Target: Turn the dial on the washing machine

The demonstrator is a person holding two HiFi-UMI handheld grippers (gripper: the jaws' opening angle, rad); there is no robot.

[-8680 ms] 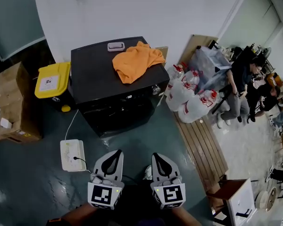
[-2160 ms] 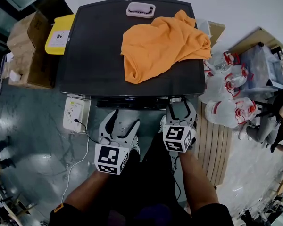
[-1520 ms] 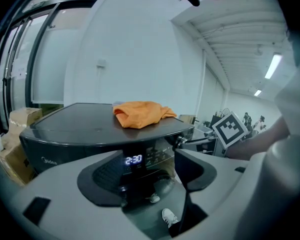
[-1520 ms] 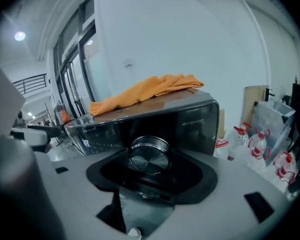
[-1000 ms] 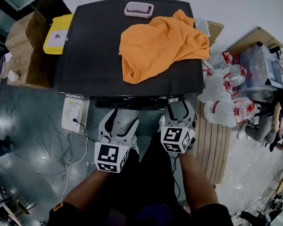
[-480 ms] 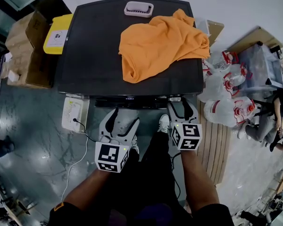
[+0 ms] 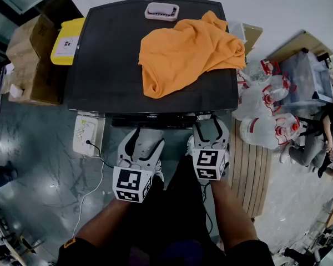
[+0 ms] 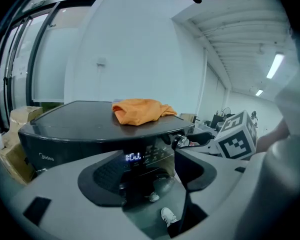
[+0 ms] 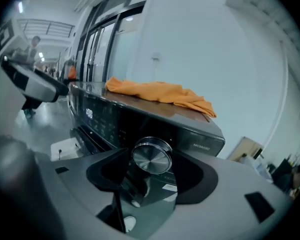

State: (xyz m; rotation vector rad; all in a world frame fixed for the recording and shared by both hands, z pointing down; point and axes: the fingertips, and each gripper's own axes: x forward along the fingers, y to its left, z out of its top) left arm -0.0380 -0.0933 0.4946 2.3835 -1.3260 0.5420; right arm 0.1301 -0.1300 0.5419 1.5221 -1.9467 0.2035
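The black washing machine (image 7: pixel 105 65) stands in front of me, with its lit display (image 8: pixel 133 157) on the front panel. Its round metal dial (image 9: pixel 151 156) sits at the right end of that panel and also shows in the left gripper view (image 8: pixel 181 142). My right gripper (image 7: pixel 211 122) is up against the front edge, and the dial lies between its jaws (image 9: pixel 151 160). These jaws are opening slightly and stand close beside the dial's rim. My left gripper (image 7: pixel 146 138) hangs open in front of the machine, holding nothing (image 8: pixel 149 156).
An orange cloth (image 7: pixel 188 51) and a small white tray (image 7: pixel 161 11) lie on the machine's top. A white box with a cable (image 7: pixel 87 134) is on the floor at left. A yellow bin (image 7: pixel 66 33) and cardboard boxes (image 7: pixel 30 60) stand left; plastic bags (image 7: pixel 266 110) and a wooden pallet (image 7: pixel 250 170) right.
Half a second ago the right gripper was rolled clockwise at the dial; now it is back upright in the same place. The left gripper has stayed put.
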